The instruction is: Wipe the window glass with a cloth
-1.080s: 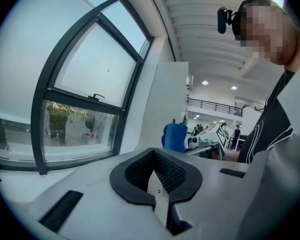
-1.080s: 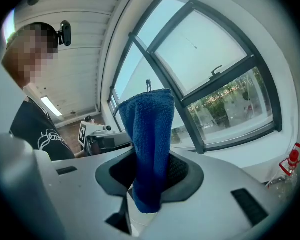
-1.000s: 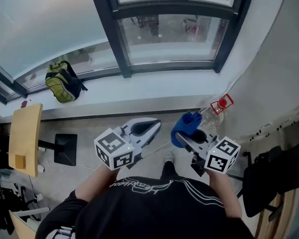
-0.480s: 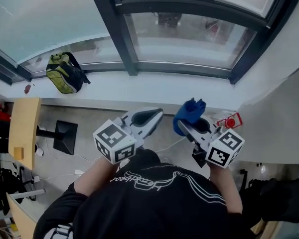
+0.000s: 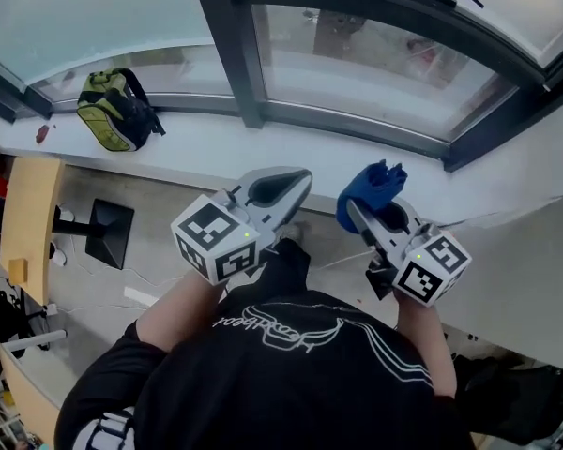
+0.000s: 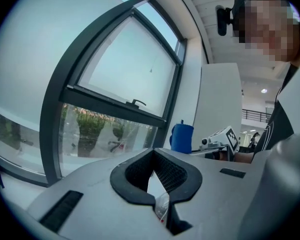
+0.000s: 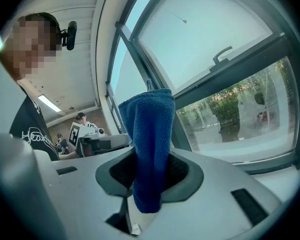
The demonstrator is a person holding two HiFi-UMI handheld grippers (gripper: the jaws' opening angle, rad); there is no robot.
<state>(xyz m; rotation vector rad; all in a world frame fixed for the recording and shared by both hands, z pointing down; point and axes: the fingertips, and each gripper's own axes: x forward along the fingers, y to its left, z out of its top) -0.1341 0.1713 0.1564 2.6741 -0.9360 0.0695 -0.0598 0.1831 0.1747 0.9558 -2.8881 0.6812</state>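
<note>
Right gripper view: cloth pinched upright, glass ahead, no contact yet.
Your right gripper (image 7: 149, 183) has its jaws clamped on the blue cloth (image 7: 150, 129), w/ a tall fold sticking out past the tips, prob. so fabric, not plastic, meets the window glass (image 7: 205, 39) first. The cloth sits short of the pane, over the sill side. Your left gripper (image 5: 283, 187) has its jaws together on nothing, just beside the right one, likely to stay out of the wipe path.

The cloth (image 5: 369, 193) is bright blue. The backpack (image 5: 113, 111) is green and black. The window frame (image 5: 233, 45) is dark grey. The shirt (image 5: 291, 382) is black.
</note>
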